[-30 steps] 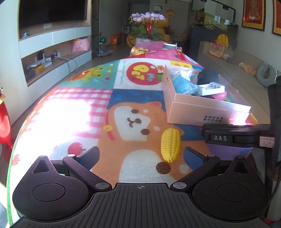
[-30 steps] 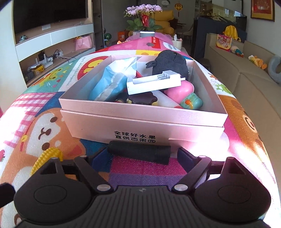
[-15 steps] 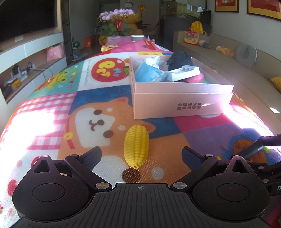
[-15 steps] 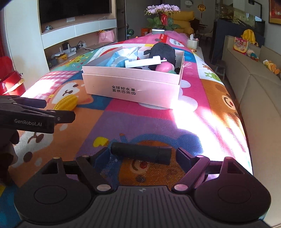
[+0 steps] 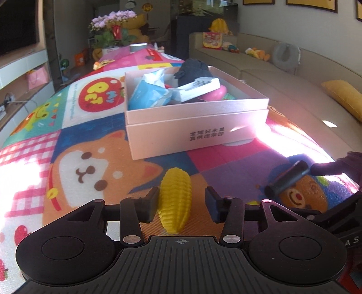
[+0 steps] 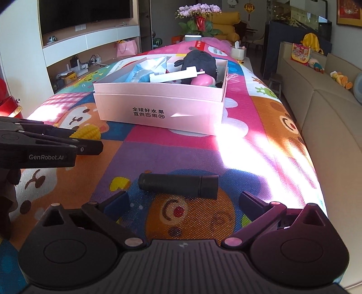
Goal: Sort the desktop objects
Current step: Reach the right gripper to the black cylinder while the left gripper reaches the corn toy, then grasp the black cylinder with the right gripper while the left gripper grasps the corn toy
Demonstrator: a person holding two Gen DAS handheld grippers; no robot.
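Note:
A yellow toy corn (image 5: 175,199) lies on the cartoon mat between the fingers of my left gripper (image 5: 181,203), whose jaws are closing. The left pad touches the corn, and a gap still shows at the right pad. A black cylinder (image 6: 178,185) rests free on the mat just ahead of my right gripper (image 6: 183,200), whose jaws are opening wide. In the left wrist view the cylinder (image 5: 287,181) sits before one of the right gripper's fingers (image 5: 328,168). The pink box (image 6: 158,108) farther back holds a blue packet, a black plush and a white case.
The pink box (image 5: 196,133) stands mid-table ahead of both grippers. A beige sofa (image 6: 328,108) runs close along the table's right edge. A TV cabinet (image 6: 90,45) lines the left wall. Potted flowers (image 6: 199,13) stand beyond the far end.
My left gripper moved in over the corn and its jaws narrowed around it. My right gripper drew back from the box, set the cylinder on the mat and spread its jaws off it.

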